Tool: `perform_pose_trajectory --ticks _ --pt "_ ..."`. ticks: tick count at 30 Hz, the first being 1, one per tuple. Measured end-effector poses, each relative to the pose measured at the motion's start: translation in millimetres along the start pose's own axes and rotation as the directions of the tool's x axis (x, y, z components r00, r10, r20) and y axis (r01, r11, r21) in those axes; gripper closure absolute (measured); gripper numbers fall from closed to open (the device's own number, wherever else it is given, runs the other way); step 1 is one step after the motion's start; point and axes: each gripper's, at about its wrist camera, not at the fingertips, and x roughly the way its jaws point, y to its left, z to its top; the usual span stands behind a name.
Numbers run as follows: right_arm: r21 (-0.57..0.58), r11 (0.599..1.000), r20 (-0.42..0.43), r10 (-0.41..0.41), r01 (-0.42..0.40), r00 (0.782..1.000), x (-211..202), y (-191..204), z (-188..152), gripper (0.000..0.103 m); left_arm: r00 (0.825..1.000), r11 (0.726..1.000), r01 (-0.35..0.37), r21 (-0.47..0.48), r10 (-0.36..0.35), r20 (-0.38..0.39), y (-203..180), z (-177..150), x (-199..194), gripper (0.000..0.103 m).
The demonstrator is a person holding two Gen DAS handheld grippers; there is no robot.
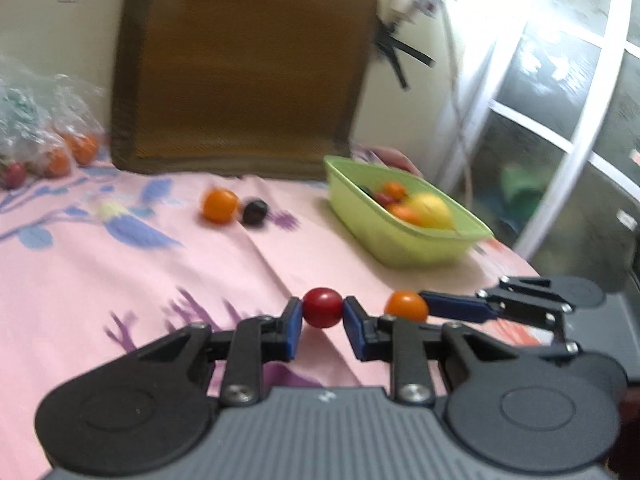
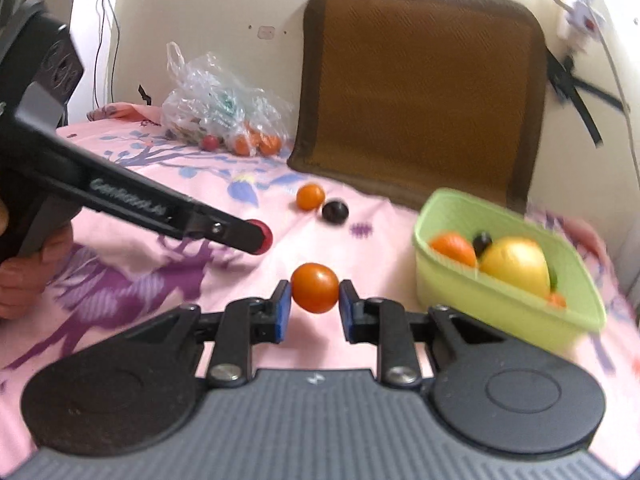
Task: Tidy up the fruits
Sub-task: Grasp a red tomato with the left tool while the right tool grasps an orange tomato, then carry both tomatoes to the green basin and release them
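Left wrist view shows the left gripper [image 1: 323, 309] with its jaws closed snugly on a small red fruit [image 1: 322, 307], both blue pads touching its sides, held just above the pink floral sheet [image 1: 120, 288] of the bed. At about 3 o'clock from it, the right gripper [image 1: 416, 305] comes in from the right edge, its blue pad against a small orange fruit [image 1: 406, 305]. Right wrist view shows that orange fruit [image 2: 315, 288] between the right gripper's [image 2: 315, 294] jaws, narrowly spread, the pads at or just beside its sides; firm contact cannot be told through the blur. The left gripper [image 2: 262, 237] reaches in from 9 o'clock with the red fruit [image 2: 265, 237] at its tip. A green tub [image 1: 416, 250] sits at 2 o'clock in the left view, holding a yellow fruit [image 1: 432, 210] and several orange and dark ones. Loose on the sheet at 11 o'clock lie another orange fruit [image 1: 219, 205] and a dark fruit [image 1: 255, 211], just beside each other. A clear plastic bag [image 2: 218, 104] with more fruit rests at the far left, beside a brown cushion [image 1: 244, 64] leaning on the wall.
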Motion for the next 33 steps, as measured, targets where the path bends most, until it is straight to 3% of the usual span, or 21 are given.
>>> perform_pose_trajectory --ticks 6,10,15,22,28,30,33 --pt "0.061 0.998 -0.037 0.022 -0.02 0.999 -12 -5 -18 0.073 0.999 0.996 -0.024 0.09 0.027 -0.029 -22 -17 3 0.077" --pt "0.077 0.997 -0.028 0.019 -0.017 0.999 -12 -4 -19 0.073 0.999 0.996 -0.024 0.086 0.027 -0.033 -27 -16 6 0.073" --pt "0.094 0.995 -0.022 0.035 -0.033 0.999 -14 -9 -22 0.074 0.999 0.994 -0.037 0.103 0.041 -0.035 -29 -17 11 0.077" --pt "0.144 0.99 0.045 0.002 -0.008 0.999 -28 -28 -18 0.075 1.0 0.998 0.014 0.063 -0.014 -0.007 -30 5 13 0.077" --pt "0.241 0.961 0.151 -0.172 0.133 0.973 -45 -84 6 0.075 0.997 0.997 0.057 0.042 -0.059 0.046 -45 63 47 0.077" --pt "0.283 0.94 0.146 -0.241 0.193 0.959 -42 -105 11 0.074 0.997 0.998 0.059 0.03 -0.06 0.049 -49 84 69 0.077" --pt "0.331 0.916 0.107 -0.275 0.227 0.955 -25 -138 12 0.073 0.998 0.998 0.057 -0.002 -0.057 0.028 -54 107 102 0.077"
